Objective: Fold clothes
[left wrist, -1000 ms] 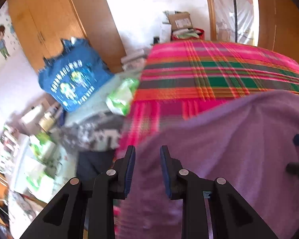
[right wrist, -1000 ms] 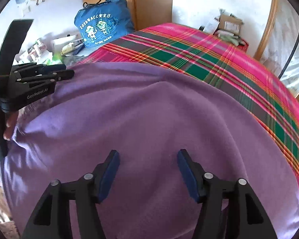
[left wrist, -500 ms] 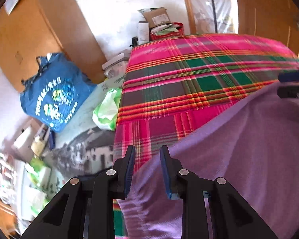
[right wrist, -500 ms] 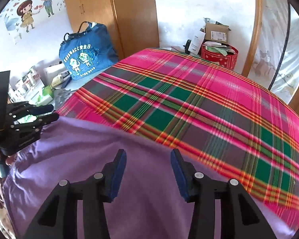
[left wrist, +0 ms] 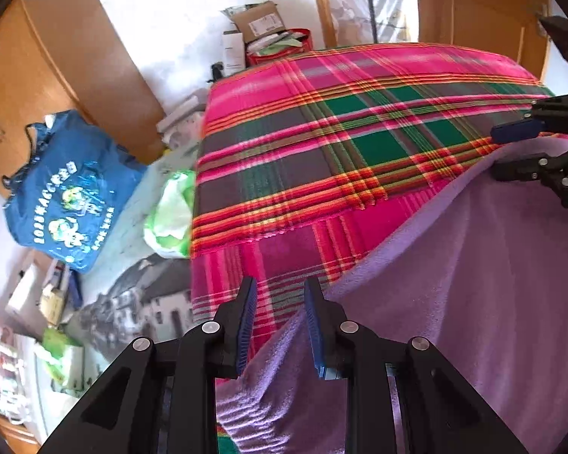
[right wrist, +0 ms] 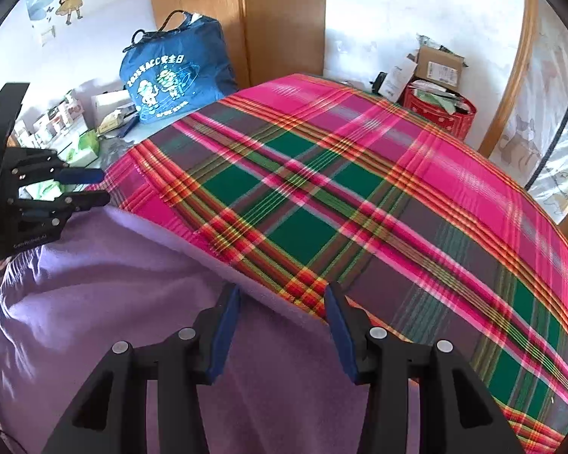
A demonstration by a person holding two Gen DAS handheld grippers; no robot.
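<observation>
garment: purple fleece piece (right wrist: 106,302) spread on the near side of the plaid bedspread (right wrist: 359,196), edge running corner to corner

left gripper (left wrist: 278,321): jaws apart over the fleece's corner, pads not pinching it

right gripper (right wrist: 284,325): jaws wide apart over the fleece edge, nothing clamped

background: blue tote bag (right wrist: 170,79) by the wardrobe (right wrist: 238,11)

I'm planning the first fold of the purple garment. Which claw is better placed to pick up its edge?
Probably the left claw: the purple garment has its corner edge running up between the claw's fingers. The right claw stands wider, above flat cloth near the far edge.
</observation>
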